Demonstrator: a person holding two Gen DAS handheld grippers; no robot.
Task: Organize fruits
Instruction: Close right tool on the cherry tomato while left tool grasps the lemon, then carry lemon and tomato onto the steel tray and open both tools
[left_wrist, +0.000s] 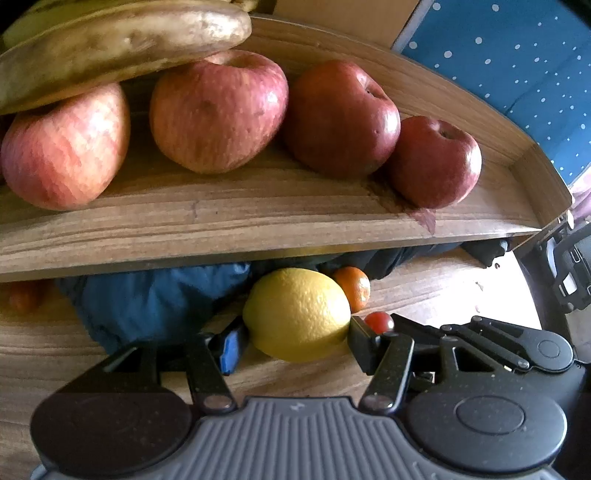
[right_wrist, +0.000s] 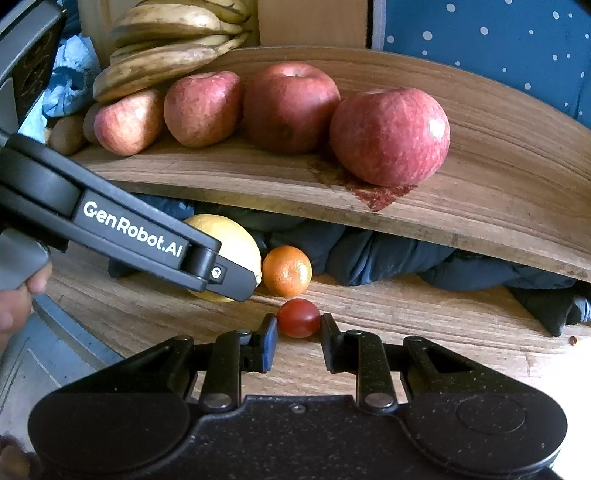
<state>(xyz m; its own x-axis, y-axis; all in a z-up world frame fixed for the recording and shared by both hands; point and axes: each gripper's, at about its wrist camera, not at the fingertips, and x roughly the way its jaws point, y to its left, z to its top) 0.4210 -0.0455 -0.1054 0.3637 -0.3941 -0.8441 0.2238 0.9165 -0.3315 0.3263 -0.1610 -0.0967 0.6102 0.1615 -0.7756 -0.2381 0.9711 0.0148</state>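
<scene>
Left gripper (left_wrist: 297, 341) clamped on lemon (left_wrist: 295, 314), right gripper (right_wrist: 298, 341) pinching cherry tomato (right_wrist: 298, 317), tangerine (right_wrist: 287, 271) at twelve o'clock of it

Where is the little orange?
In the right wrist view, the little orange sits on the lower wooden board, between the lemon and the cherry tomato.

Four red apples (right_wrist: 291, 107) sit in a row on the wooden shelf (right_wrist: 498, 192), spotted bananas (right_wrist: 166, 55) resting over the leftmost; below, a yellow lemon (left_wrist: 297, 314), small orange (right_wrist: 287, 271) and cherry tomato (right_wrist: 298, 318) lie close together on the surface
</scene>
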